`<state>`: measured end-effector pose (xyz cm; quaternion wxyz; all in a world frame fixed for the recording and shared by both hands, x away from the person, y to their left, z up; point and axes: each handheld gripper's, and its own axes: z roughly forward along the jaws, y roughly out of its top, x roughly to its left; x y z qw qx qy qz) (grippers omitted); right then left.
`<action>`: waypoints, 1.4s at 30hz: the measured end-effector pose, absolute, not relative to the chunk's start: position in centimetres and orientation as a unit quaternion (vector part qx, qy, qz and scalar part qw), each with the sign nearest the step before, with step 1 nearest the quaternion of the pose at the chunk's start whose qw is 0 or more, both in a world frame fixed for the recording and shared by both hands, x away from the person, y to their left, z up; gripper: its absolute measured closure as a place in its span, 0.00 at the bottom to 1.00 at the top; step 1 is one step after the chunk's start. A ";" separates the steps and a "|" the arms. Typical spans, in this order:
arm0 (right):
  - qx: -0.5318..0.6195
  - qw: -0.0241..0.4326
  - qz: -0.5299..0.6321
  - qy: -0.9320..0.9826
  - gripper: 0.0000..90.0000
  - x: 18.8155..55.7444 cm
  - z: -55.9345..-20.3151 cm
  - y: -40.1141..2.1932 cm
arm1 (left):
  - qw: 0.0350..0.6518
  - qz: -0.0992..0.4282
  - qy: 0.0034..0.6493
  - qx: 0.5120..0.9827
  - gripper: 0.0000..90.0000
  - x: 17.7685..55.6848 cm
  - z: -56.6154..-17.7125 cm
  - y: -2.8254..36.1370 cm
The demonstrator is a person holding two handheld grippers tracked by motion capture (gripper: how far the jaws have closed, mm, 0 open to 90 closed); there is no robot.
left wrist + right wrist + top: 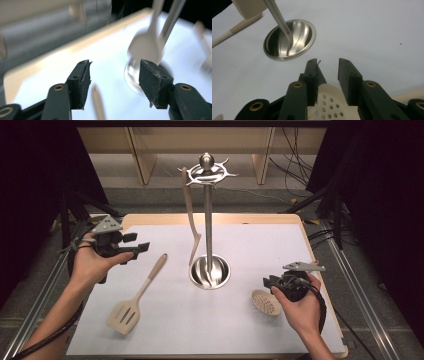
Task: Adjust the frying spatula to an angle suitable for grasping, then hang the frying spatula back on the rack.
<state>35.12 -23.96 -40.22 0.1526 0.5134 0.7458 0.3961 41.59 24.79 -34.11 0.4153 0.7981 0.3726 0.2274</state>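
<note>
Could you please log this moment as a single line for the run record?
left tongs: open, empty | right tongs: astride perforated skimmer | slotted spatula: on mat | one utensil: hung on stand

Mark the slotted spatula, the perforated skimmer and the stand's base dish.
slotted spatula [125, 316], high view, on its slotted blade.
perforated skimmer [329, 105], right gripper view, on its holed bowl.
base dish [298, 32], right gripper view, on the dish's bare metal.

Skimmer [329, 105] handle beyond frame edge
</note>
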 end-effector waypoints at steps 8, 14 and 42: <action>0.515 0.153 0.394 0.746 0.78 35.1 -40.1 -23.8 | 0.382 0.210 0.404 0.804 0.45 41.8 -37.9 25.8; 0.511 0.157 0.396 0.747 0.78 35.1 -40.1 -23.7 | 0.335 0.186 0.415 0.825 0.46 41.9 -39.9 26.0; 0.517 0.143 0.399 0.744 0.77 35.2 -40.0 -23.7 | 0.146 0.073 0.463 0.871 0.57 43.8 -45.3 24.1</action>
